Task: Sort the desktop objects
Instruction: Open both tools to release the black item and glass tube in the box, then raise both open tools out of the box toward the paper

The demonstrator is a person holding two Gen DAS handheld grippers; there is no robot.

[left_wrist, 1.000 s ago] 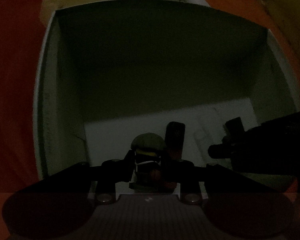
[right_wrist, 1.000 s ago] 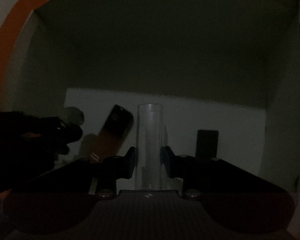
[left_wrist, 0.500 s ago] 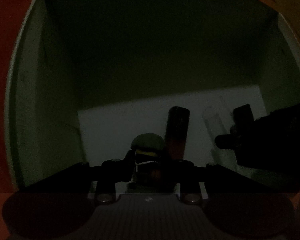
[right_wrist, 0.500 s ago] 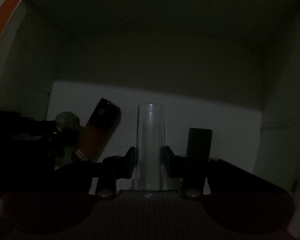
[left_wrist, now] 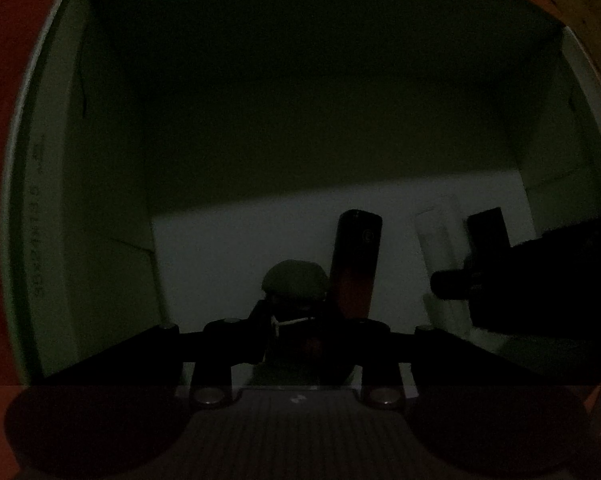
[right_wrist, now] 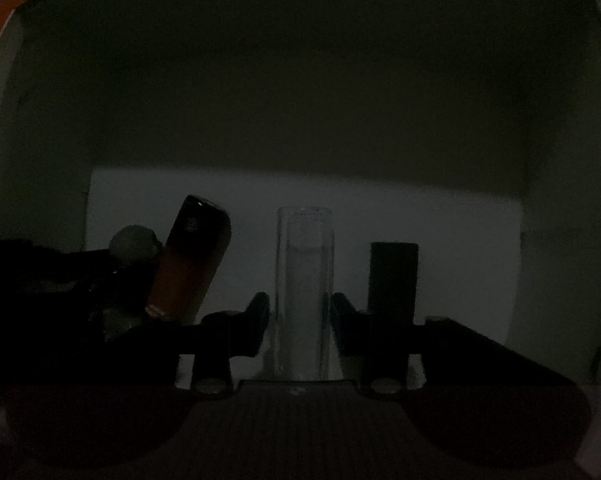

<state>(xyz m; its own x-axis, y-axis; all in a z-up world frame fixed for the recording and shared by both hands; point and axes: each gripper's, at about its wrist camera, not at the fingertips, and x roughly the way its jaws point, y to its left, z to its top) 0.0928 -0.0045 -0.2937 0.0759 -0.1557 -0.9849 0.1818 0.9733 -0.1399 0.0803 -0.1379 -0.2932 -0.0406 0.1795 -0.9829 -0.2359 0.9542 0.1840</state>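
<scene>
Both of your grippers are down inside the white box, releasing what they carried. The right gripper straddles the clear tube, which stands upright on the box floor. Its jaws have just been opening, and a thin gap shows on either side of the tube, so it looks free of the pads. Lift straight up along the tube's axis; any sideways drift could tip it into the black block just to its right, or the dark orange-bottomed bottle leaning to its left.

The left gripper has the small green-capped figure between its fingers. Its jaws have also just been opening, but the view there is very dark (I cannot tell whether the pads are clear of it). Open a little wider before you rise, so the figure does not get dragged up. The bottle stands just beside that gripper's right finger, so keep your withdrawal vertical there too, and raise one hand at a time, since the two tools sit close together.
</scene>
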